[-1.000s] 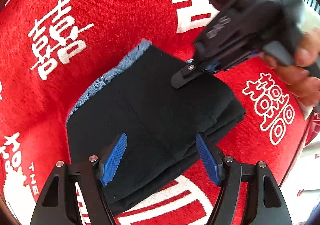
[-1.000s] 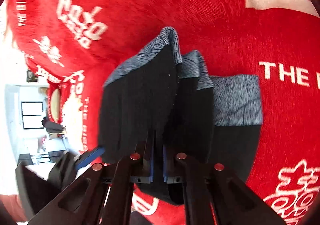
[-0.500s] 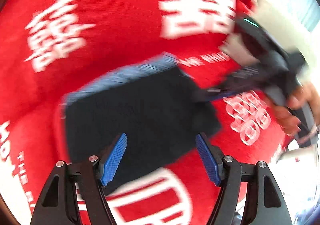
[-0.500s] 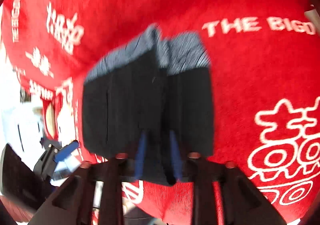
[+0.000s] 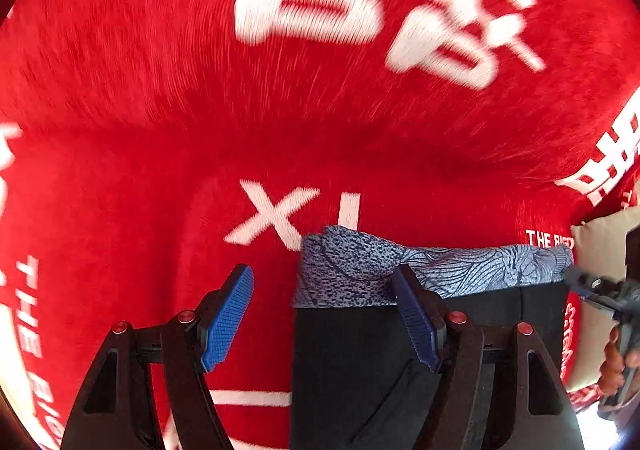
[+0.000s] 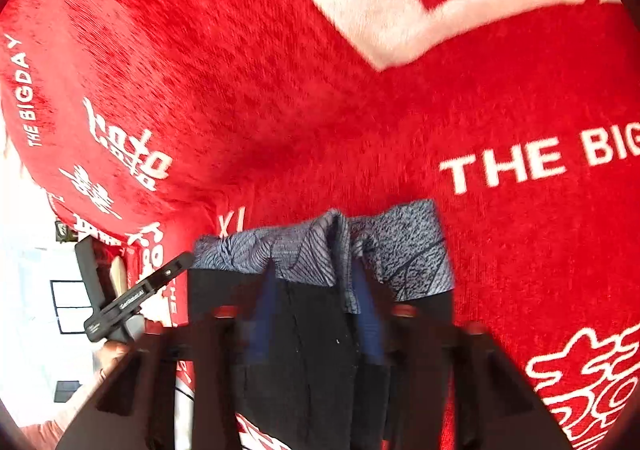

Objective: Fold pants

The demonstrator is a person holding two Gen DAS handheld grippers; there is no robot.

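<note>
The folded black pants [image 5: 360, 370], with a grey-blue patterned waistband [image 5: 480, 270], lie on the red blanket. My left gripper [image 5: 320, 318] is open over their left waistband corner: one pad is above the cloth, the other above the blanket. My right gripper [image 6: 316, 310] is blurred and straddles a raised fold of the waistband [image 6: 336, 250]. Its jaws are closing with pads apart and black cloth between them. The right gripper's fingers [image 5: 588, 284] show at the pants' far right corner, held by a hand [image 5: 612, 370]. The left gripper's fingers [image 6: 160, 278] show beside the pants' left edge.
A red plush blanket [image 5: 280, 109] with white characters and "THE BIG DAY" lettering covers the whole surface. A cream cushion [image 5: 596, 250] lies past the pants on the right. The blanket's edge and a bright room with a window [image 6: 68, 306] show at the left.
My left gripper has swept across the pants to their waistband corner, still open. The right gripper, shut on a fold before, has parted its fingers and shifted a little.
</note>
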